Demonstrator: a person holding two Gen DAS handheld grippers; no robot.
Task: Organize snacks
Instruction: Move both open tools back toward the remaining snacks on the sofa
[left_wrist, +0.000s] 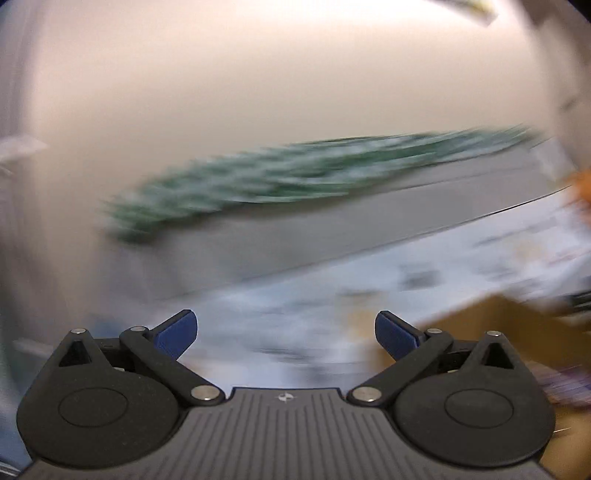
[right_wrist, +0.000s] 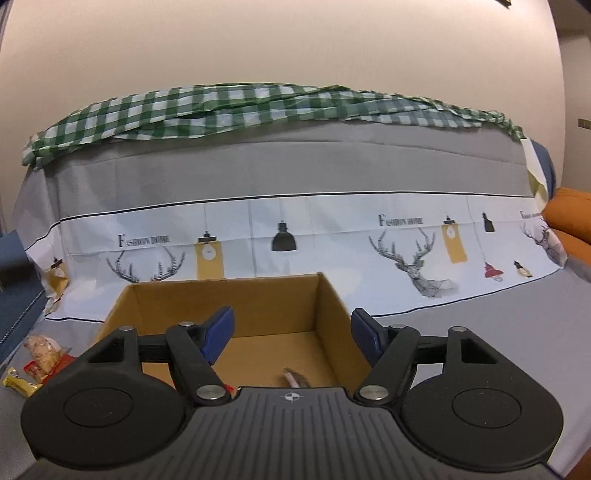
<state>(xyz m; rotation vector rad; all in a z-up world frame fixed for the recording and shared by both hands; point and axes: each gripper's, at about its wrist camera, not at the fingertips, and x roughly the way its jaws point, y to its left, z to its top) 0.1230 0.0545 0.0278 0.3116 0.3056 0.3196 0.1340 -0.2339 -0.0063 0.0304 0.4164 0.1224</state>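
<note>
In the right wrist view my right gripper (right_wrist: 291, 338) is open and empty, held over an open cardboard box (right_wrist: 229, 295). A small wrapped snack (right_wrist: 295, 378) lies on the box floor just below the fingers. Snack packets (right_wrist: 44, 356) and a gold-wrapped bar (right_wrist: 18, 382) lie on the grey cloth left of the box. In the left wrist view, heavily motion-blurred, my left gripper (left_wrist: 286, 334) is open and empty. The cardboard box (left_wrist: 491, 321) shows at its right, with a blurred purple packet (left_wrist: 565, 384) by the box edge.
A sofa back draped in grey cloth with a deer-and-lamp print (right_wrist: 413, 254) rises behind the box, with a green checked cloth (right_wrist: 221, 107) on top. An orange cushion (right_wrist: 570, 218) is at the far right. A beige wall stands behind.
</note>
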